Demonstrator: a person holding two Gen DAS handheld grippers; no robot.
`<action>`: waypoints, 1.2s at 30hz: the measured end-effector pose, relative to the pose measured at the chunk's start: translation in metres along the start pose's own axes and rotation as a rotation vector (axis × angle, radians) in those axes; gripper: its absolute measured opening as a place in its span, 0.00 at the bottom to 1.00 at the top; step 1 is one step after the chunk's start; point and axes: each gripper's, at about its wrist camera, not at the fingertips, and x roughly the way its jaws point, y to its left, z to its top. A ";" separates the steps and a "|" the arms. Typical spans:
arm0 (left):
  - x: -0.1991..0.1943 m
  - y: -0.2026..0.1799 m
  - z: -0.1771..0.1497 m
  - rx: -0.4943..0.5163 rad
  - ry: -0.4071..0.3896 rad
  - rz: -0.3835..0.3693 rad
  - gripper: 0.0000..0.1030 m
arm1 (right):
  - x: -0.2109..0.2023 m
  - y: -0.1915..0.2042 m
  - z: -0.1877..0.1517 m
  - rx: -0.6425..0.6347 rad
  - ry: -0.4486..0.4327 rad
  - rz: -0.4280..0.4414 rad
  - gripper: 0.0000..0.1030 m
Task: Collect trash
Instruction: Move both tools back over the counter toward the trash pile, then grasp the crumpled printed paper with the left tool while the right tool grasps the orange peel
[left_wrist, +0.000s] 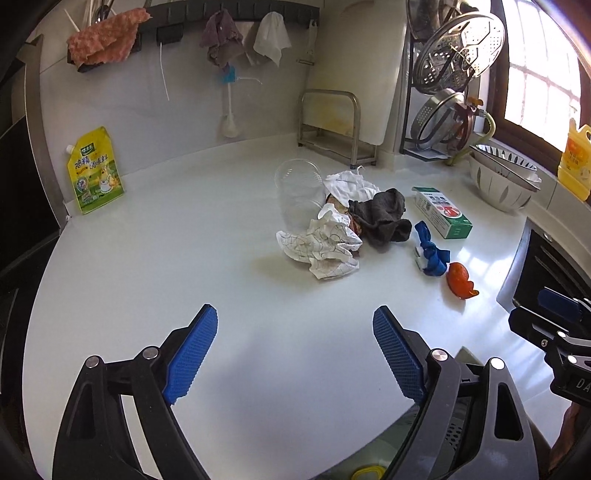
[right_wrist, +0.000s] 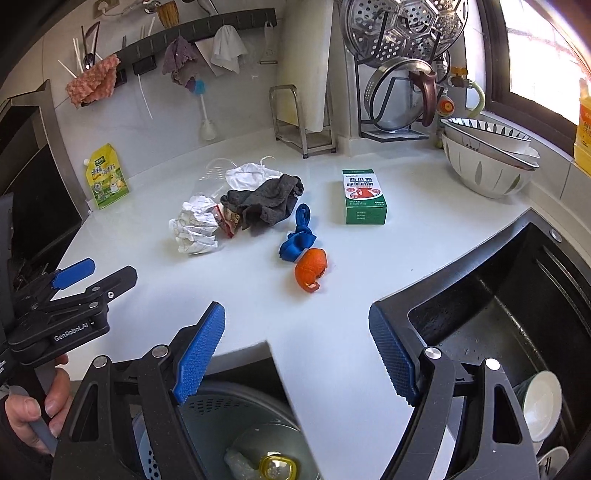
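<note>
Both my left tongs (left_wrist: 294, 356) and right tongs (right_wrist: 296, 356) gape empty, the curled orange peel (right_wrist: 311, 269) just ahead of the right pair, the crumpled white paper (left_wrist: 325, 245) seemingly farther beyond the left.

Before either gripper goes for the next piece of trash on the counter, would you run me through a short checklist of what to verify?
1. Left gripper open and empty: ok.
2. Right gripper open and empty: ok.
3. Orange peel lying clear of other items, apart from the blue cloth beside it: ok.
4. Crumpled paper free to lift: cannot tell, it lies against the dark rag and clear cup.
5. Bin below the counter edge reachable: ok, its opening is visible.
6. Grippers apart from each other: ok.
</note>
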 end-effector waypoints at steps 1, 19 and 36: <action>0.005 0.001 0.004 -0.004 0.003 0.001 0.85 | 0.008 -0.002 0.003 0.008 0.013 0.000 0.75; 0.065 0.009 0.024 -0.049 0.084 0.028 0.87 | 0.087 -0.013 0.032 0.000 0.134 -0.045 0.70; 0.074 -0.004 0.033 -0.046 0.109 0.029 0.88 | 0.074 -0.022 0.029 0.019 0.101 0.008 0.21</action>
